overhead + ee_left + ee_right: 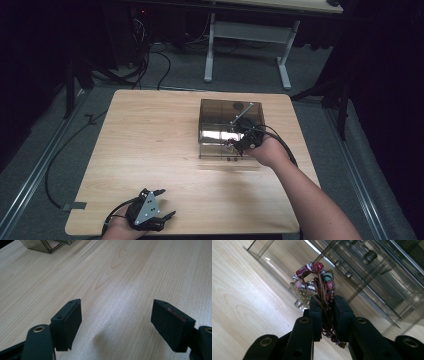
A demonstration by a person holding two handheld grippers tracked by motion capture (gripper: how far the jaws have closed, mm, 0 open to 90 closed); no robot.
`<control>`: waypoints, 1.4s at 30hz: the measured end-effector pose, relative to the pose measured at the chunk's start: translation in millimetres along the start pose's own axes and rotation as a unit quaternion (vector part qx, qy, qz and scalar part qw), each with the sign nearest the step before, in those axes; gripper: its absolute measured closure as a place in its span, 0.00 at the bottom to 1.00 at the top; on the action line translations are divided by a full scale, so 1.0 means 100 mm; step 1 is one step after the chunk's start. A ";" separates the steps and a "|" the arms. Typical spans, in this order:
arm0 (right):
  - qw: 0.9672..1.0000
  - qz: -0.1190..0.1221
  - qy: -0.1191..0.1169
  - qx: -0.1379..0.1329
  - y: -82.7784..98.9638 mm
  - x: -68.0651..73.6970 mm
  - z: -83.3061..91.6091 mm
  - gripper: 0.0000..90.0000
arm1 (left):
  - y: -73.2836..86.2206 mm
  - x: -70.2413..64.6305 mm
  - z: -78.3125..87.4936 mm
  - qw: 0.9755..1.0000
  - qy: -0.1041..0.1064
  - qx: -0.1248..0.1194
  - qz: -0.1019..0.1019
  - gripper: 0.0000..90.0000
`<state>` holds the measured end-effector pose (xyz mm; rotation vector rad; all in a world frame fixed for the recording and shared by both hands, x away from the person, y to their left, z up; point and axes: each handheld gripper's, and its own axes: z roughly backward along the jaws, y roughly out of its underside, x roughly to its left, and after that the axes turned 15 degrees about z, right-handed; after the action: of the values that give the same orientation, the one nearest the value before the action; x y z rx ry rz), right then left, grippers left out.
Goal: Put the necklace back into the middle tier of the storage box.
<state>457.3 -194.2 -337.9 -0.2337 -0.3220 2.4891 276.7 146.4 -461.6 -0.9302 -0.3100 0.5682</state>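
Right gripper view: right gripper (327, 312) clamped on beaded bracelet (318, 281), held at front of smoked plastic drawer box (230, 127). Bracelet picked up; seemingly not yet stowed. Left gripper (116, 323) jaws apart, idle over table (150, 150)

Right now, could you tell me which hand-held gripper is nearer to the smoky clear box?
The right hand-held gripper is at the box's front, holding beaded jewellery. The left hand-held gripper sits open near the table's near edge.
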 end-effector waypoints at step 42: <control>0.998 -0.019 -0.017 0.056 -0.19 -0.11 -0.41 0.71 | 0.00 0.00 -0.01 1.000 0.001 0.002 0.001 0.28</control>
<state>486.7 -179.0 -370.1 -0.1379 -0.1996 2.4674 276.8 145.6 -461.9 -0.9278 -0.3056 0.5690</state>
